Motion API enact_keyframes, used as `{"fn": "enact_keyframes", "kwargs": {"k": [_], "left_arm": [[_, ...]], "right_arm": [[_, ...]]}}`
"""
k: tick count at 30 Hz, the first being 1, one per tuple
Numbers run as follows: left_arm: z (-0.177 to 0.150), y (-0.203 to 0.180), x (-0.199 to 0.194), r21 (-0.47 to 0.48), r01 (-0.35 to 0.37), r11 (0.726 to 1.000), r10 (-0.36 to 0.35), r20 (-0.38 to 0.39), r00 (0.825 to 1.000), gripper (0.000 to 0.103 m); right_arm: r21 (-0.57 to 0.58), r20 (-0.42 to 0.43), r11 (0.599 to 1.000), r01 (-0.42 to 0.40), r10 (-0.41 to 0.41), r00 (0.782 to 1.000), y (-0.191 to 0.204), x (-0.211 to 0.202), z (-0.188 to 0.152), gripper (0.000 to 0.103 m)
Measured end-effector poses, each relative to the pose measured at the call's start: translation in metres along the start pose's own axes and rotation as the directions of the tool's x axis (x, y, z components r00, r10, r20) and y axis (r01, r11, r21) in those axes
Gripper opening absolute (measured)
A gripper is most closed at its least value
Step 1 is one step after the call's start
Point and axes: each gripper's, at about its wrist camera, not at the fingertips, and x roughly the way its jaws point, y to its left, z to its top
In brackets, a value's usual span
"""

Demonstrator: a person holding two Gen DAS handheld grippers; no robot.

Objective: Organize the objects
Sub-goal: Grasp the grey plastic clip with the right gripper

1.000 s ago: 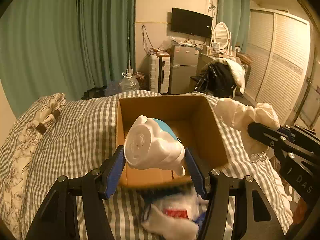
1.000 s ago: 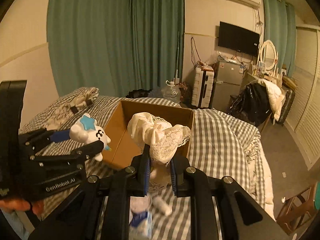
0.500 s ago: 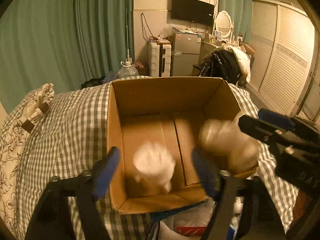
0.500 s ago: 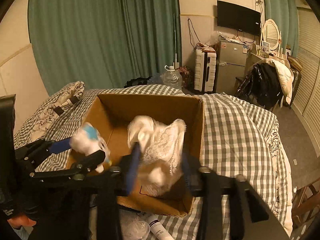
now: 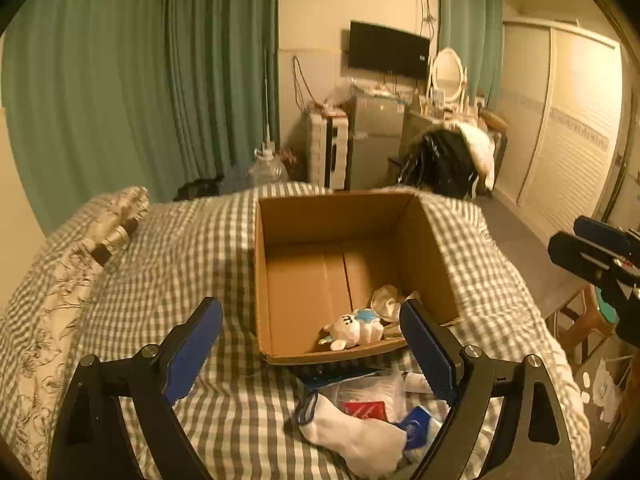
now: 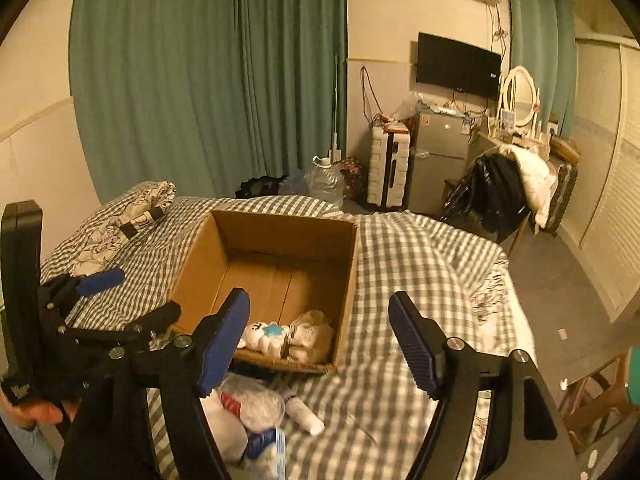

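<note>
- From the left wrist view: the left gripper has its blue-padded fingers spread wide with nothing between them. A second ago they were clamped on the small white plush toy with a blue star; now it lies on its side on the floor of the open brown cardboard box, in the near corner, just beyond and between the fingertips.
- Touching it on the right-finger side is the crumpled cream lace cloth, also resting in the box. So two items look stowed.
- Below the fingers, on the grey-and-white checked bedcover, a heap waits: a white sock, a clear plastic bag with a red label and something blue I cannot identify.
- The right gripper shows at the far right edge, clear of the box.
- From the right wrist view: the right gripper is likewise opened out and empty, having let the cloth go; it sits just past the left finger's tip, against the toy.
- The left gripper hangs beside the box's left wall, also parted.
- Under the fingers lie the bag and a white tube, seemingly next to be gathered.
</note>
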Motion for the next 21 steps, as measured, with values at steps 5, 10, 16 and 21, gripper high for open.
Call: {"fn": "enact_keyframes", "kwargs": {"k": [5,10,16,21], "left_arm": [[-0.008,0.004,-0.044,-0.011,-0.012,1.000,0.013,0.046,0.999,0.100],[-0.030,0.009,-0.064,-0.023,-0.039,0.999,0.041,0.053,0.998,0.103],[-0.073,0.017,-0.059,-0.052,-0.087,0.995,0.088,0.029,0.996,0.103],[-0.105,0.018,-0.042,-0.074,-0.124,0.990,0.123,-0.014,0.992,0.103]], "right_arm": [[-0.037,0.030,0.999,0.028,-0.027,0.999,0.008,-0.053,-0.003,0.081],[-0.037,0.072,0.998,0.043,-0.040,0.997,0.014,-0.089,-0.019,0.096],[-0.021,0.096,0.997,0.079,-0.077,0.992,0.016,-0.097,-0.056,0.103],[-0.093,0.008,0.985,0.147,-0.147,0.989,0.031,-0.066,-0.098,0.103]]}}
